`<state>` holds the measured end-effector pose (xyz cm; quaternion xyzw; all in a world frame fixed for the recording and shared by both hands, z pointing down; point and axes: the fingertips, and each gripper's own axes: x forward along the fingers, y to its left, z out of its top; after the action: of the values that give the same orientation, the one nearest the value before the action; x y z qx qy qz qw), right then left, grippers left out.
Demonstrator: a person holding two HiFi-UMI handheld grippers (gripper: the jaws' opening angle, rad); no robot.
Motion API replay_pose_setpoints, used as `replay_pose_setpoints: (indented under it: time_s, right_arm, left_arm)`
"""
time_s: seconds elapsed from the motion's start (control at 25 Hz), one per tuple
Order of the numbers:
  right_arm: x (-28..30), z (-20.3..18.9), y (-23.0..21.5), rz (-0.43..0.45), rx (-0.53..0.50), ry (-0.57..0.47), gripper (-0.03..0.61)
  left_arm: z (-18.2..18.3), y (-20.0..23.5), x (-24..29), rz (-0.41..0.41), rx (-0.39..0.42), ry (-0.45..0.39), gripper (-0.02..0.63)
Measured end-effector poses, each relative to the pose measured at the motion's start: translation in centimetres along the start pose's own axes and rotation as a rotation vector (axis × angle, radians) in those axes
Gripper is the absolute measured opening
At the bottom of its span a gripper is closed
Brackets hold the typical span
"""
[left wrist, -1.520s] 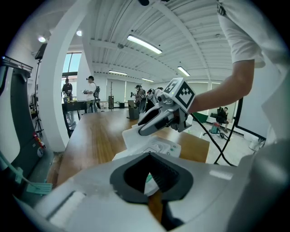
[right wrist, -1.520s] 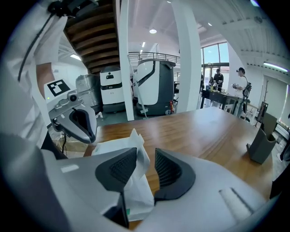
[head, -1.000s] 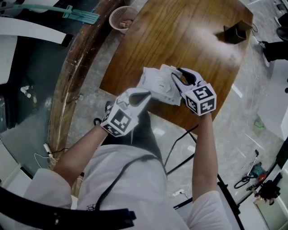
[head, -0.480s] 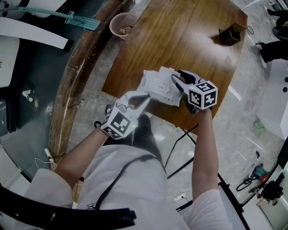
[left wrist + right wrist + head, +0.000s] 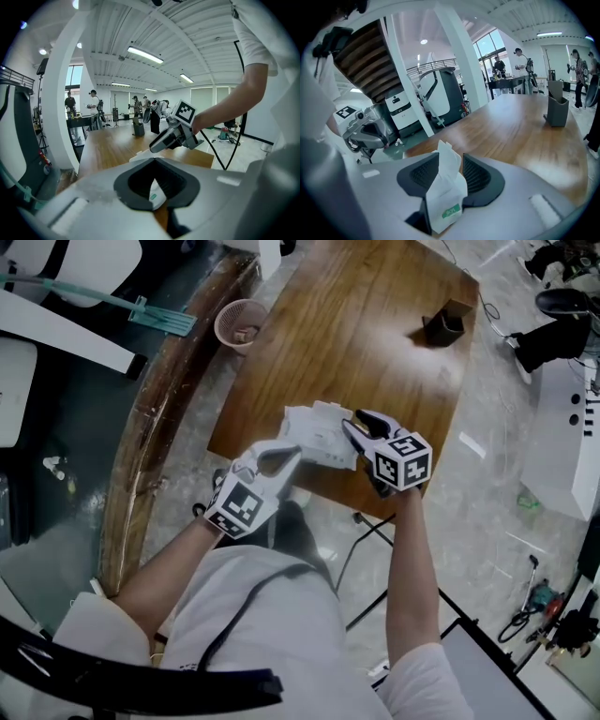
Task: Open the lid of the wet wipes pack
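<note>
The white wet wipes pack (image 5: 317, 434) hangs above the near edge of the wooden table (image 5: 375, 334), stretched between both grippers. My left gripper (image 5: 284, 457) is shut on a thin edge of the pack (image 5: 157, 194), which shows a green label inside the jaws (image 5: 155, 165). My right gripper (image 5: 359, 430) has the pack's other end (image 5: 446, 187) standing upright between its pads, which touch it on both sides while the jaws are opening (image 5: 450, 164). Each gripper appears in the other's view: the right gripper (image 5: 161, 143) and the left gripper (image 5: 365, 133).
A black holder (image 5: 442, 326) stands far back on the table. A pink basket (image 5: 239, 324) sits on the floor at the table's left end. Cables and a stand's legs run under the near edge. Several people stand at benches far off (image 5: 93, 105).
Both grippers have risen a little with the pack held between them. The right gripper has rolled slightly. The pack stays stretched between the two.
</note>
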<state>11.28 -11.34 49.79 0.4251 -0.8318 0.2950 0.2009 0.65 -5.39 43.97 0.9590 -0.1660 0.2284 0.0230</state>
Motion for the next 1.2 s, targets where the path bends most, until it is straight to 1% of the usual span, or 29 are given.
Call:
replay_pose_setpoints:
  time_s: [0.12,0.2,0.24,0.32,0.44,0.48,0.56,0.84,1.04,1.2]
  right_arm:
    - [-1.0,0.5,1.0,-0.02,0.011,-0.042,0.166]
    - [-1.7,0.6,1.9,-0.033,0.014,-0.068,0.165]
    - [-2.2,0.6,2.6,-0.036,0.017,-0.081,0.154]
    - [-3.2,0.7,4.0,-0.039,0.027,-0.115,0.118]
    - [-4.9,1.1,6.2,-0.064,0.018,-0.18,0.041]
    - [-5.5,1.3,6.8,-0.077,0.01,-0.201,0.024]
    - [-6.7,1.6,8.1,-0.1,-0.001,-0.242,0.01]
    - [-10.3,2.3,11.9,-0.158,-0.029,-0.345,0.008]
    - [-12.8,3.7,13.3,-0.213,-0.051,-0.425,0.008]
    - [-13.8,4.2,13.8,-0.243,-0.061,-0.45,0.008]
  left_arm:
    - [0.6,-0.1,-0.4,0.001,0.004,-0.01,0.005]
    - [1.1,-0.1,-0.8,0.001,-0.006,-0.021,0.005]
    - [1.4,-0.2,-1.0,-0.001,-0.014,-0.027,0.005]
    - [2.0,-0.4,-1.3,-0.006,-0.024,-0.037,0.005]
    - [2.9,-0.7,-1.8,-0.009,-0.031,-0.049,0.005]
    - [3.2,-0.8,-1.9,-0.009,-0.033,-0.054,0.005]
    - [3.7,-0.9,-2.1,-0.01,-0.03,-0.063,0.005]
    - [5.9,-1.4,-3.1,-0.011,-0.024,-0.106,0.005]
    - [7.1,-1.6,-3.6,-0.009,-0.025,-0.131,0.005]
    - [7.2,-1.6,-4.0,-0.009,-0.043,-0.138,0.005]
